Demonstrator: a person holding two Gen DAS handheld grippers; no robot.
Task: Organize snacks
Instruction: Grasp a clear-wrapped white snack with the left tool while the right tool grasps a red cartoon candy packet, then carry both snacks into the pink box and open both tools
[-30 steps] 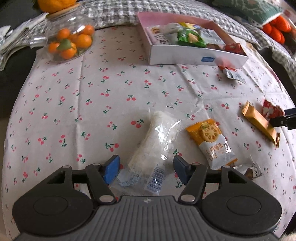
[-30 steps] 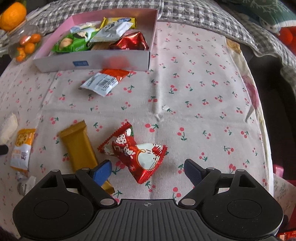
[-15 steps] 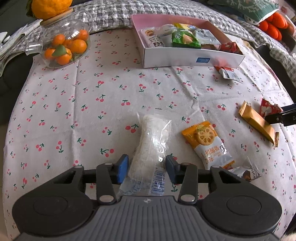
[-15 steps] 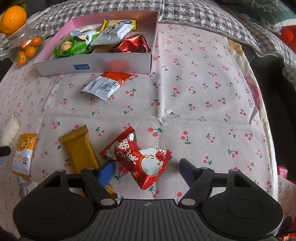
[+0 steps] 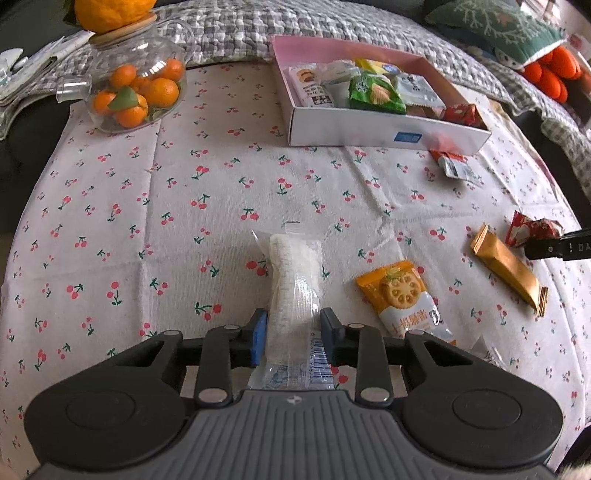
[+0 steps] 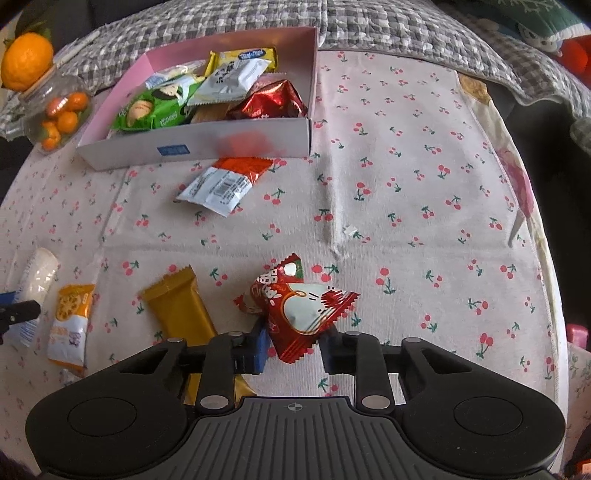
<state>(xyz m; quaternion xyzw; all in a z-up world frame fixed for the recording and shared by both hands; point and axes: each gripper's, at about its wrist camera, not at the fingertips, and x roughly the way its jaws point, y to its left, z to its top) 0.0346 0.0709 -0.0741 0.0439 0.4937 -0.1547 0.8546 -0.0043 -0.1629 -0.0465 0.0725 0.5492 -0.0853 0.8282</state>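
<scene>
My left gripper [image 5: 293,338] is shut on a clear packet of white rice cracker [image 5: 293,280], which points away from me over the cherry-print cloth. My right gripper [image 6: 293,349] is shut on a red and white puffed snack bag [image 6: 301,308]. A pink box [image 5: 384,134] at the back holds several snack packets; it also shows in the right wrist view [image 6: 195,142]. Loose on the cloth lie an orange biscuit packet [image 5: 404,299], a gold bar [image 6: 179,308] and a red and white sachet [image 6: 225,182].
A glass jar of small oranges [image 5: 136,90] stands at the back left with a large orange on its lid. A grey checked blanket [image 6: 406,26] lies behind the table. The cloth's edge drops off at the right [image 6: 543,258].
Both grippers have closed from wide open onto their packets. The left gripper's packet now lies straight between the pads, and the red bag has tilted up between the right pads.
</scene>
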